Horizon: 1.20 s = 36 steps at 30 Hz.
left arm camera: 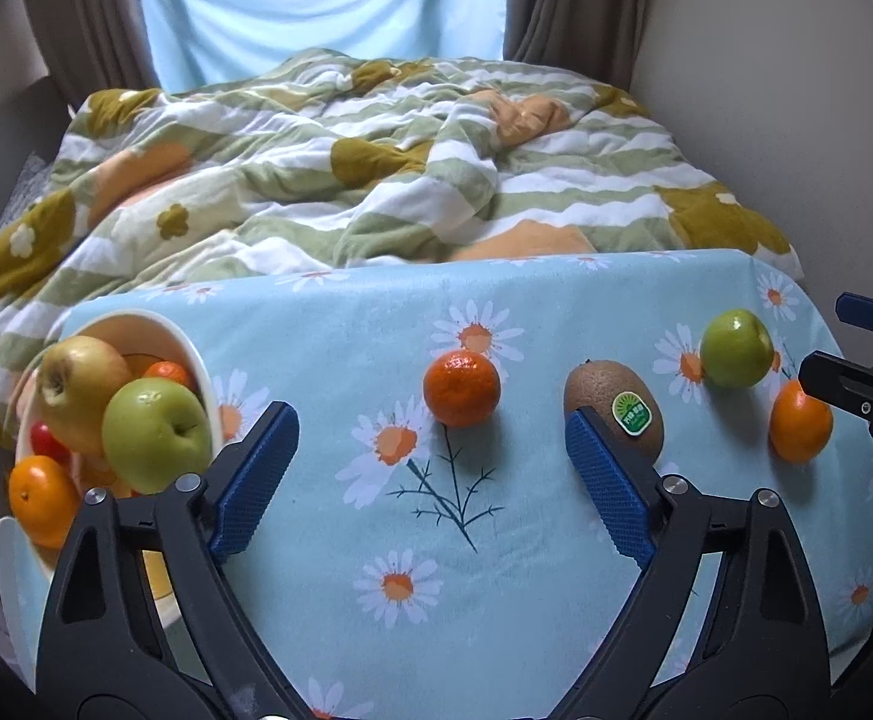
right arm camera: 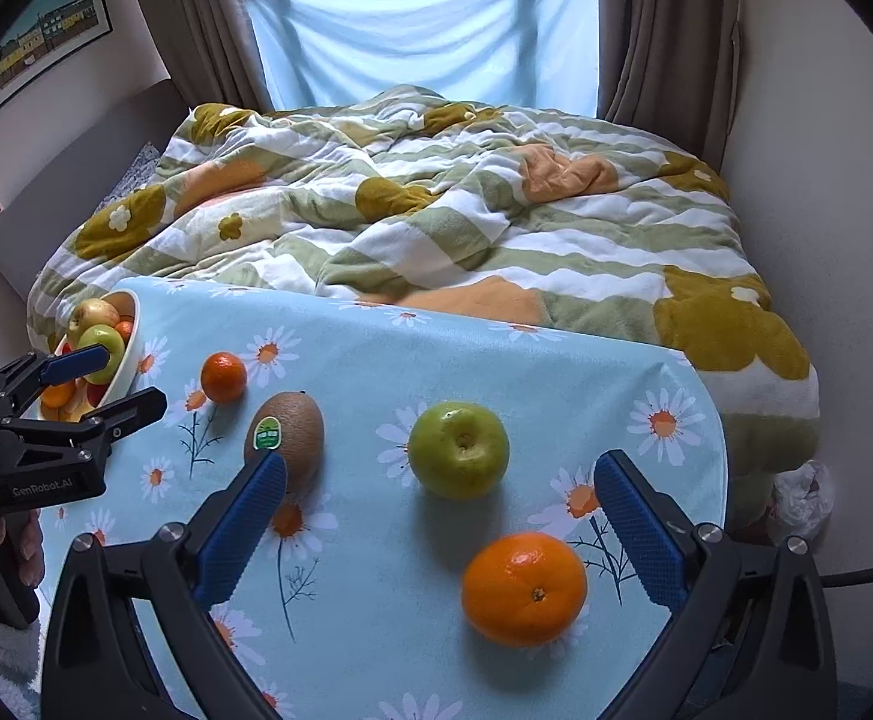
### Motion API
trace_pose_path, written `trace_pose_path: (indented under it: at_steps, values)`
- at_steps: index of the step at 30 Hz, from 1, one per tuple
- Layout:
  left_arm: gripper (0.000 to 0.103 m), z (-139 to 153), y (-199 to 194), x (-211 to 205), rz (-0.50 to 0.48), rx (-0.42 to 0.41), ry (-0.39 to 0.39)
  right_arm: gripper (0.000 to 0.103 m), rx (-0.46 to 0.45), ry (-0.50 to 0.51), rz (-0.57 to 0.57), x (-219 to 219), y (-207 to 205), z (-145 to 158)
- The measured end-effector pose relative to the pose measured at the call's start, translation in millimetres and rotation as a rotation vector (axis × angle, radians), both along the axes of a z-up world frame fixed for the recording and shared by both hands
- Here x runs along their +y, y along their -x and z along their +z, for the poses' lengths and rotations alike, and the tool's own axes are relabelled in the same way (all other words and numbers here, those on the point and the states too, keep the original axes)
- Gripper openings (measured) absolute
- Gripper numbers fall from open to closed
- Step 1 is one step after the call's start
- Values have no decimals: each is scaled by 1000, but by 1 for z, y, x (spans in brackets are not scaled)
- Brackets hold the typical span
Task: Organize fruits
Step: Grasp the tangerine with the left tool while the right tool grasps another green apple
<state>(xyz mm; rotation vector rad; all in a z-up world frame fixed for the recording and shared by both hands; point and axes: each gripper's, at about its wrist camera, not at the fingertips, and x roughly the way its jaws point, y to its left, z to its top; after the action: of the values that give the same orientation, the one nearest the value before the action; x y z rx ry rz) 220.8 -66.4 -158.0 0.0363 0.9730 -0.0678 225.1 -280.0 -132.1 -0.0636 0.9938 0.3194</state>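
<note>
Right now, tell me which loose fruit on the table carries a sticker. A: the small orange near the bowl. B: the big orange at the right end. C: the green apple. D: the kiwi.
D: the kiwi bears a green sticker on its skin, while the green apple and both oranges on the table show none.

Table under light-blue daisy-print cloth, far edge against bed with green-white striped floral quilt.

On cloth, left end: white bowl, piled with apples and oranges. Small orange mandarin near bowl. Brown kiwi with green sticker just beside mandarin, apart. Green apple mid-cloth, stem dimple facing up. Large round orange nearer front edge, close to apple, not touching. All four loose fruits rest directly on cloth.
</note>
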Motion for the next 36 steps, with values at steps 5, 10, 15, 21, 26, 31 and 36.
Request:
trace_pose_path:
  at_steps: [5,10,15,21,26,31,36]
  values:
    - [71,-25,-20,-7,-22,42,-21,102,21,15,32,1,-13,-19]
    - [56,-39,-30,-12,-37,67,-15,102,36,19,51,0,-22,-30]
    - [44,-46,-34,-18,-46,82,-27,100,45,35,63,1,-28,-36]
    - [44,-46,-31,-17,-40,84,-29,90,58,42,75,2,-32,-41]
    - [44,-45,-25,-16,-28,87,-24,75,81,47,88,5,-35,-50]
    - [44,-45,-16,-15,-13,89,-19,65,98,44,99,7,-37,-56]
    - [43,-44,-8,-14,0,89,-11,62,95,57,107,9,-37,-59]
